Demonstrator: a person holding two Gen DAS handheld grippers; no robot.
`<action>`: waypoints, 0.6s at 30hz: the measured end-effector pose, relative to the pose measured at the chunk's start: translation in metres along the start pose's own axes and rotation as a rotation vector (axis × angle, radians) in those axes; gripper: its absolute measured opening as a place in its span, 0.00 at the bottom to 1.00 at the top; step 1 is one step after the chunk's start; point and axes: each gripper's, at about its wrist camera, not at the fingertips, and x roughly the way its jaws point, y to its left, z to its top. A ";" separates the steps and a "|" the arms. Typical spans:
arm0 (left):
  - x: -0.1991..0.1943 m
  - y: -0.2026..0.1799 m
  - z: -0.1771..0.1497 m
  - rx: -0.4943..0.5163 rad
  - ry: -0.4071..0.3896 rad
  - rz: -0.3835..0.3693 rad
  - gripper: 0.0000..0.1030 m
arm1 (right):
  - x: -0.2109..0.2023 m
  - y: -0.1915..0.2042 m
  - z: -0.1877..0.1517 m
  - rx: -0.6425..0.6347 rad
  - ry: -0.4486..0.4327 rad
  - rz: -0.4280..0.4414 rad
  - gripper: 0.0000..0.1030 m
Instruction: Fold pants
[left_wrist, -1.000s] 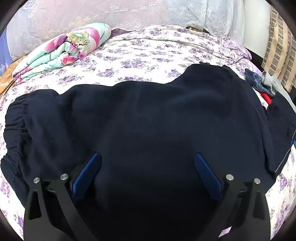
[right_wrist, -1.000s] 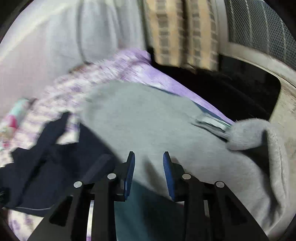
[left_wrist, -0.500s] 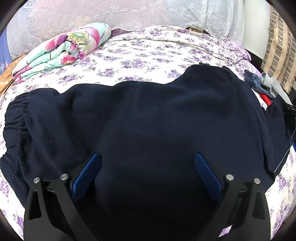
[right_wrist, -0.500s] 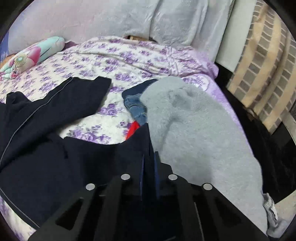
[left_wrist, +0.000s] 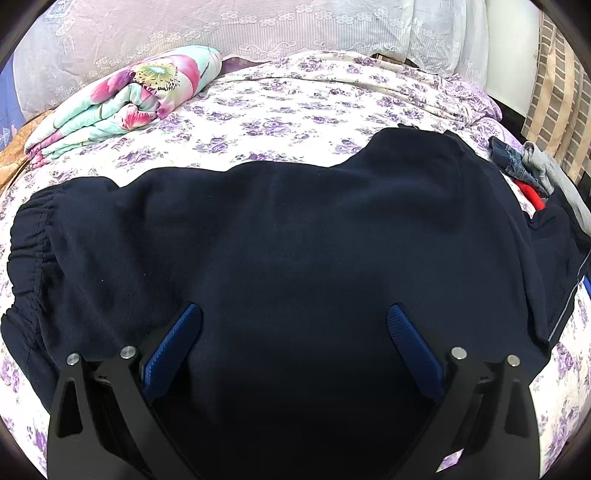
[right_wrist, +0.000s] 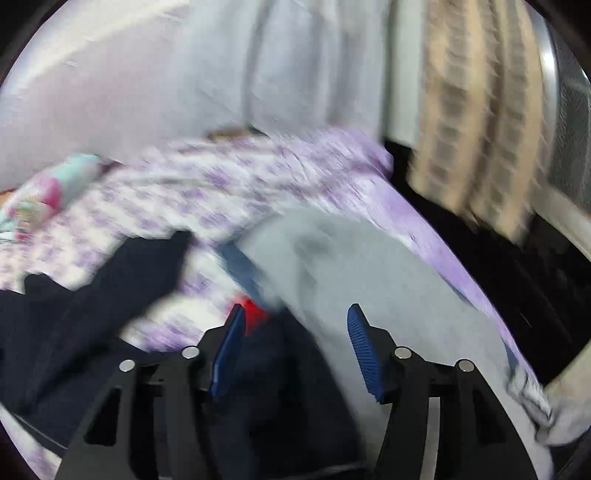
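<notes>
Dark navy pants (left_wrist: 295, 229) lie spread flat across the flowered bed sheet (left_wrist: 295, 99), elastic waistband at the left. My left gripper (left_wrist: 293, 310) hangs open right over the pants' near edge, pads wide apart with only flat cloth beneath them. In the blurred right wrist view my right gripper (right_wrist: 295, 310) is opening. Its blue pads press on nothing. Beyond the gap lie navy fabric (right_wrist: 74, 314) and a grey garment (right_wrist: 369, 266).
A folded floral quilt (left_wrist: 122, 103) sits at the back left by the pale pillows (left_wrist: 221, 29). At the bed's right end lie jeans (left_wrist: 509, 162), something red (right_wrist: 255, 314) and the grey garment. A striped curtain (right_wrist: 472, 110) hangs beyond the dark bed edge.
Half a second ago my right gripper was pinched shut on navy fabric; its jaws have since parted and its view has swung to the right, now blurred. The left gripper stays put.
</notes>
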 end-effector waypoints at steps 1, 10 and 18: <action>0.000 0.000 0.000 0.000 0.000 0.002 0.96 | 0.004 0.009 0.007 -0.007 0.011 0.044 0.57; -0.001 0.002 0.002 -0.011 -0.003 -0.022 0.96 | 0.134 0.224 0.078 -0.196 0.226 0.236 0.61; -0.002 0.006 0.002 -0.031 -0.013 -0.056 0.96 | 0.219 0.280 0.053 -0.245 0.388 0.060 0.57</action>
